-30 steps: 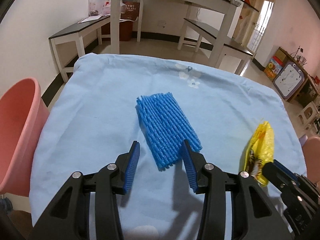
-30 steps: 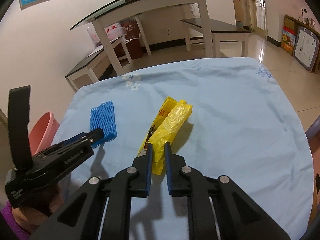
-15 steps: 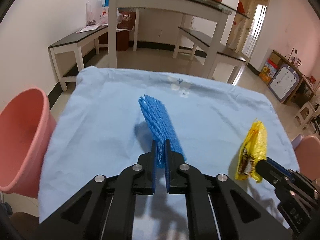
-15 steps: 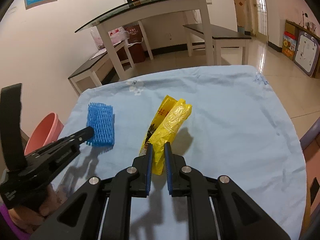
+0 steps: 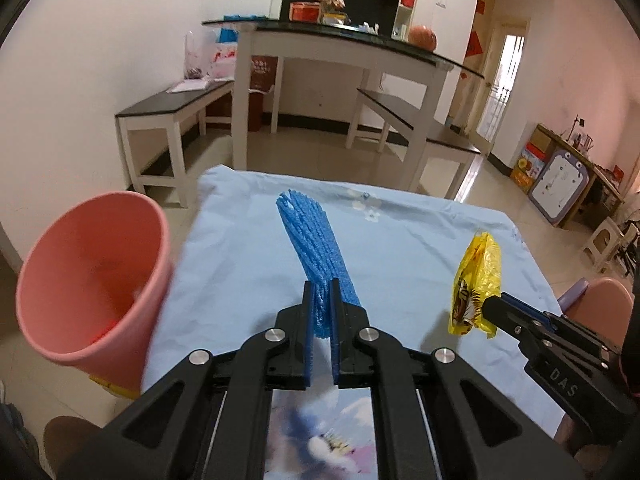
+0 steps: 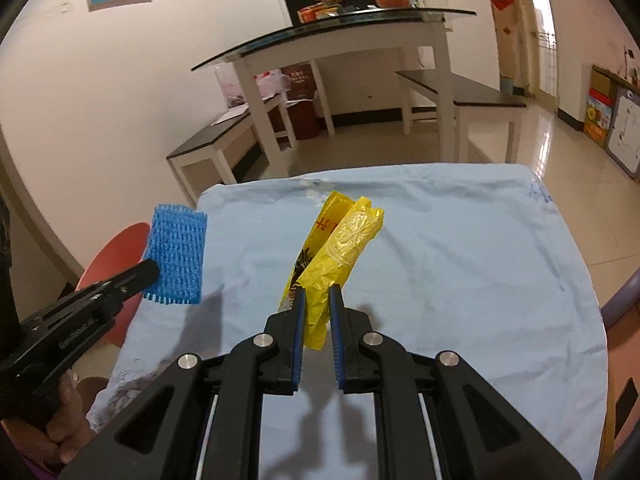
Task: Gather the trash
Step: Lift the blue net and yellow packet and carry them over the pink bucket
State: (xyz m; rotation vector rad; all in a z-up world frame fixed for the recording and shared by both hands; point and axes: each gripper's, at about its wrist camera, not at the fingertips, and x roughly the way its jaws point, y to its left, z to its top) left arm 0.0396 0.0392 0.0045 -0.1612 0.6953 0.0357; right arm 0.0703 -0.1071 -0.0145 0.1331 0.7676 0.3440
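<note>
My left gripper (image 5: 321, 300) is shut on a blue foam net sleeve (image 5: 312, 248) and holds it up above the blue tablecloth (image 5: 400, 248). The sleeve also shows in the right wrist view (image 6: 176, 256), hanging from the left gripper (image 6: 150, 274). My right gripper (image 6: 317, 308) is shut on a yellow plastic bag (image 6: 340, 248) and holds it lifted off the cloth. The bag also shows in the left wrist view (image 5: 476, 284). A pink bin (image 5: 96, 280) stands open at the table's left edge, left of the sleeve.
The pink bin shows partly behind the left gripper in the right wrist view (image 6: 116, 256). Behind the table stand a glass-topped white table (image 5: 340, 52) and two dark-topped benches (image 5: 172, 116). A pink chair back (image 5: 600, 300) is at the right.
My left gripper shut on the blue sleeve and lifted it off the cloth. My right gripper raised the yellow bag. Both views have tilted upward, and the pink bin appears closer on the left.
</note>
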